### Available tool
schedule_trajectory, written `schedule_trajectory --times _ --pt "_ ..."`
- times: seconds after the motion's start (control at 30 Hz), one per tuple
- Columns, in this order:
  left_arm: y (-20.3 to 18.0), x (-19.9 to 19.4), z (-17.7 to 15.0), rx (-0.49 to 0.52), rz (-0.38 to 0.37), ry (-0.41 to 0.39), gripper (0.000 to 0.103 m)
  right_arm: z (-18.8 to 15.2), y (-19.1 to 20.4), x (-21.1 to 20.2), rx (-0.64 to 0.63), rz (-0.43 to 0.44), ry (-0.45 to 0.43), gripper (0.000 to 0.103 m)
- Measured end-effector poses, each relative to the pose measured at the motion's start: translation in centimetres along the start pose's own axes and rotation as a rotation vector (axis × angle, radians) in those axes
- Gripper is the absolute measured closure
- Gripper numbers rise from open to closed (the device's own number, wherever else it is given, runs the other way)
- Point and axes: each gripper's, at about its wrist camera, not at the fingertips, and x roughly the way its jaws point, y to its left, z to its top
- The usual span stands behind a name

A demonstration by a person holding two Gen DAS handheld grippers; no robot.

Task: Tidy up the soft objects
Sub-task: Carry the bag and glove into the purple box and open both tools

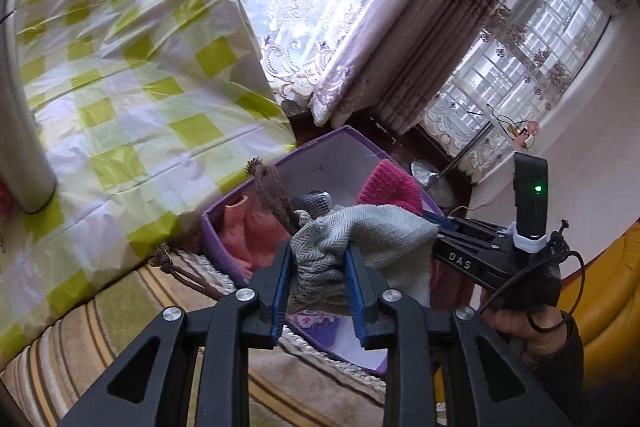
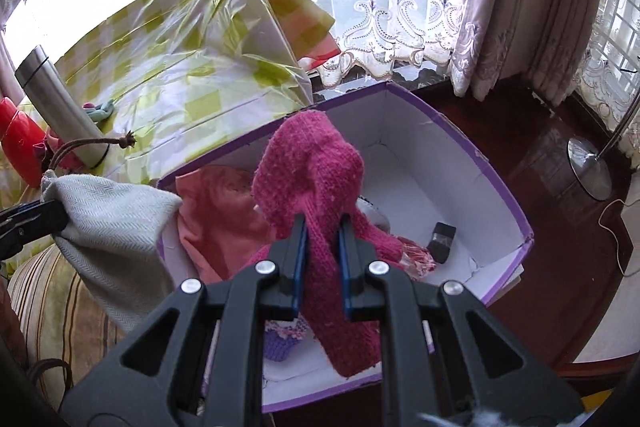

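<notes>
Right now the grey herringbone pouch (image 1: 360,247) is pinched between the blue pads of the left tool (image 1: 320,267), bunched there and hanging just over the near-left corner of the purple box (image 1: 224,239), its brown drawstring (image 1: 276,195) trailing up and left. Meanwhile the magenta knitted piece (image 2: 316,187) is clamped in the right tool (image 2: 323,259), jaws narrow on its middle; its top stands above the box (image 2: 500,187) while its lower end droops inside. Within the box lie a salmon-pink cloth (image 2: 216,215) and a small dark block (image 2: 442,241) on the white floor. Behind stands a counter under a green-checked cover (image 2: 192,67), bearing a steel flask (image 2: 60,107). A striped cushion (image 1: 100,339) lies beside the box
</notes>
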Motion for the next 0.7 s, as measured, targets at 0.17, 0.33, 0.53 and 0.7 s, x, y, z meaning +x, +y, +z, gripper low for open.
schedule_trajectory --times 0.17,0.33,0.53,0.7 --pt "0.0 1.3 -0.7 -0.009 -0.022 0.055 0.044 -0.3 -1.2 0.9 0.029 -0.004 0.034 0.067" --pt "2.3 -0.2 -1.0 -0.087 0.005 0.022 0.044 -0.1 -0.9 1.3 0.043 0.026 0.034 0.049" --pt "8.0 -5.2 -2.6 -0.229 0.081 -0.094 0.044 1.1 1.5 1.3 0.024 0.097 0.019 0.042" --pt "13.3 -10.4 -4.3 -0.327 0.170 -0.192 0.044 2.7 4.5 2.4 -0.019 0.146 0.024 0.042"
